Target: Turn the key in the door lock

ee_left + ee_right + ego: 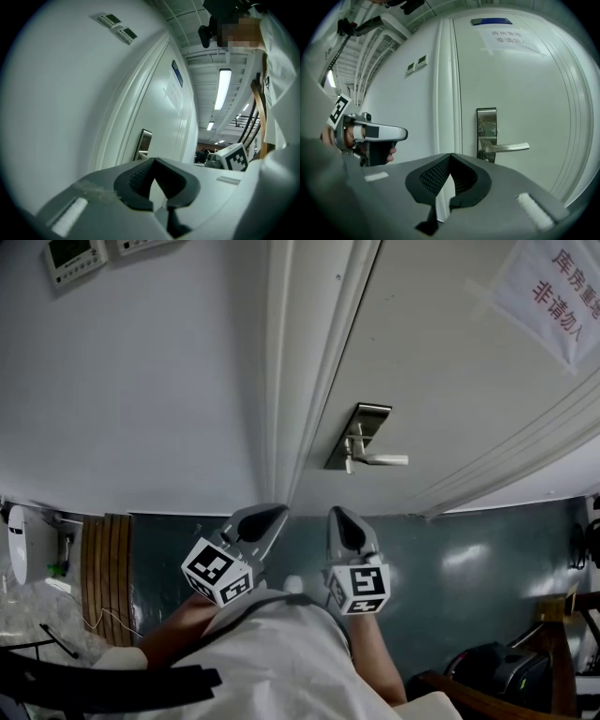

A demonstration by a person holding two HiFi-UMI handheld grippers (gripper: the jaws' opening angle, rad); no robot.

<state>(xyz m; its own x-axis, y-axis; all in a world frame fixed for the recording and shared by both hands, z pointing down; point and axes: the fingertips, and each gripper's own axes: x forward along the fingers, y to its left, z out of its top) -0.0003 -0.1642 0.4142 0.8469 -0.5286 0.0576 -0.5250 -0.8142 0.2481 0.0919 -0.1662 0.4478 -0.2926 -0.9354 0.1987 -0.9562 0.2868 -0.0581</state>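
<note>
A white door [450, 381] fills the head view, shut against its frame [281, 362], with a paper notice [553, 292] near its top edge. The metal lock plate [357, 427] sits close to the door's latch edge, beside the frame. A lever handle [380, 459] points away from that edge. Just under the lever a small stub [349, 466] juts from the plate. Whether it is the key or only the lock cylinder is too small to tell.

The 2 grippers hang side by side, well apart from the door. The left gripper [274, 514] and the right gripper [339, 515] both have their jaws together with nothing between them.

Judgement: this fits either the approach before the key is gripped or the pull-back after it has been turned. Any further work at the lock would call for a claw to part its jaws and reach the spot under the lever.
</note>
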